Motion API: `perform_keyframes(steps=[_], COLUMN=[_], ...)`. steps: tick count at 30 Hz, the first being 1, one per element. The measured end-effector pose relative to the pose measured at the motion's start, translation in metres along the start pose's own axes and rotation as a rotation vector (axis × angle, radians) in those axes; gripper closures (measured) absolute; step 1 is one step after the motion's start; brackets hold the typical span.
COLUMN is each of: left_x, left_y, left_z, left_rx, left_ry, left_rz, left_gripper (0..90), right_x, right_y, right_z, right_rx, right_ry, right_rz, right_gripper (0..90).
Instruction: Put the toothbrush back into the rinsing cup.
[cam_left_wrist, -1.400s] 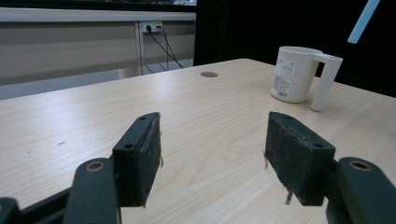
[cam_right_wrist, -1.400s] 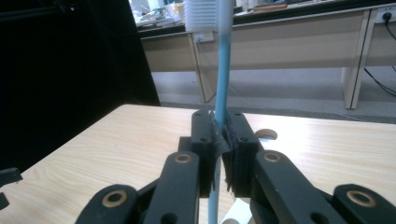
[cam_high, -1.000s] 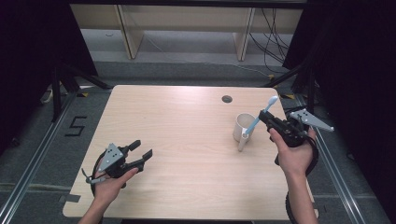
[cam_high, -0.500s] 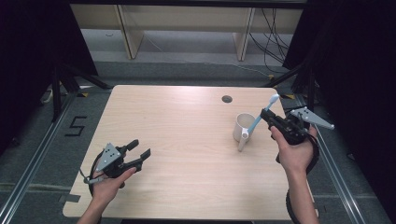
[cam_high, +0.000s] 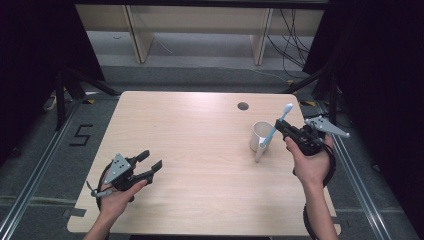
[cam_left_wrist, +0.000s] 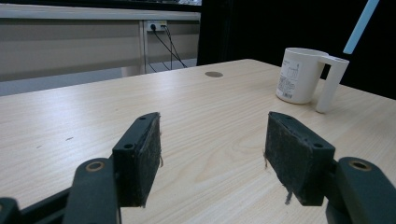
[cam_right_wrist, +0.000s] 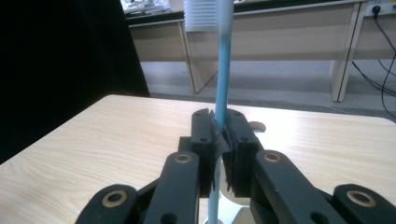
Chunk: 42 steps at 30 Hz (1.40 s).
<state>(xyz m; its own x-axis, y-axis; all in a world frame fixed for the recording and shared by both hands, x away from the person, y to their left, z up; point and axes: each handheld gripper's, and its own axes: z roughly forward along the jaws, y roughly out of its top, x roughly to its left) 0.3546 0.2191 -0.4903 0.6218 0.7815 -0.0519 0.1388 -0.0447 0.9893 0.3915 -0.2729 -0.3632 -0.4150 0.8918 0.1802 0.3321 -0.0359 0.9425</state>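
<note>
Nothing moved, slim blue toothbrush (cam_right_wrist: 223, 79) clamped, right hand-held gripper (cam_right_wrist: 222, 135), white cup (cam_high: 261, 136)

Room: a light wooden table (cam_high: 200, 150) is set on grey floor (cam_high: 45, 150); pale shelving (cam_high: 200, 25) and black curtains (cam_high: 380, 75) are placed behind.
</note>
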Motion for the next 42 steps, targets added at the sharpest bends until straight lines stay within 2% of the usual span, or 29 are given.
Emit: perform_keyframes(steps=[2, 3, 4, 5, 6, 7, 8, 9, 10, 12, 13, 14, 15, 17, 25, 34, 35, 39, 42], left_x=[0.000, 0.000, 0.001, 0.002, 0.000, 0.000, 0.000, 0.002, 0.000, 0.000, 0.002, 0.002, 0.000, 0.000, -0.001, -0.001, -0.001, -0.001, -0.001], left_y=[0.000, 0.000, -0.001, -0.001, -0.001, -0.002, -0.002, -0.002, -0.001, -0.001, -0.001, -0.002, -0.002, -0.002, -0.002, -0.003, -0.003, -0.003, -0.003], left_z=[0.001, 0.001, 0.003, 0.003, 0.001, 0.001, 0.000, 0.002, 0.000, 0.000, 0.003, 0.002, 0.001, 0.002, 0.001, 0.002, 0.002, 0.001, 0.001], left_rx=[-0.002, -0.001, -0.025, -0.019, 0.005, 0.000, 0.001, -0.025, -0.001, -0.001, -0.024, -0.014, 0.008, 0.008, 0.000, 0.002, 0.003, 0.004, 0.007], left_ry=[-0.002, -0.002, -0.016, -0.016, -0.001, -0.005, -0.004, -0.019, -0.002, -0.004, -0.020, -0.014, -0.005, -0.009, -0.004, -0.012, -0.011, -0.010, -0.012], left_rz=[0.005, 0.003, 0.005, 0.026, 0.000, 0.005, 0.003, 0.018, -0.004, -0.004, 0.021, 0.022, 0.003, 0.008, 0.002, 0.008, 0.008, 0.010, 0.011], left_gripper=[35.4, 35.4, 35.4, 35.4, 35.4, 35.4, 35.4, 35.4, 35.4, 35.4, 35.4, 35.4, 35.4, 35.3, 35.4, 35.4, 35.4, 35.4, 35.4], right_x=[0.000, 0.002, 0.002, 0.004, 0.005, 0.003, 0.005, 0.005, 0.003, 0.001, 0.002, 0.000, 0.000, 0.000, -0.005, -0.007, -0.007, -0.005, -0.005], right_y=[0.000, 0.000, 0.000, -0.001, -0.001, -0.001, -0.002, -0.002, -0.003, -0.003, -0.003, -0.003, -0.003, -0.004, -0.004, -0.007, -0.008, -0.009, -0.009], right_z=[0.002, 0.004, 0.005, 0.006, 0.007, 0.008, 0.009, 0.009, 0.010, 0.009, 0.008, 0.008, 0.009, 0.008, 0.009, 0.011, 0.013, 0.016, 0.018], right_rx=[-0.002, -0.004, -0.006, -0.004, -0.001, -0.009, 0.000, 0.002, -0.004, 0.007, 0.014, 0.012, 0.002, 0.007, 0.012, 0.036, 0.029, 0.039, 0.041], right_ry=[0.001, 0.013, 0.015, 0.020, 0.022, 0.019, 0.016, 0.020, 0.017, 0.002, 0.006, 0.001, 0.002, 0.008, -0.002, -0.005, -0.004, -0.009, -0.008], right_rz=[-0.019, -0.003, -0.011, 0.002, 0.002, -0.020, 0.002, 0.004, -0.010, -0.022, 0.003, -0.008, -0.006, 0.012, -0.001, 0.015, 0.000, 0.007, -0.007], right_gripper=[84.0, 84.0, 84.0, 84.0, 84.0, 84.0, 84.0, 84.0, 84.0, 84.0, 84.0, 84.0, 84.0, 84.0, 84.0, 84.0, 84.0, 84.0, 84.0])
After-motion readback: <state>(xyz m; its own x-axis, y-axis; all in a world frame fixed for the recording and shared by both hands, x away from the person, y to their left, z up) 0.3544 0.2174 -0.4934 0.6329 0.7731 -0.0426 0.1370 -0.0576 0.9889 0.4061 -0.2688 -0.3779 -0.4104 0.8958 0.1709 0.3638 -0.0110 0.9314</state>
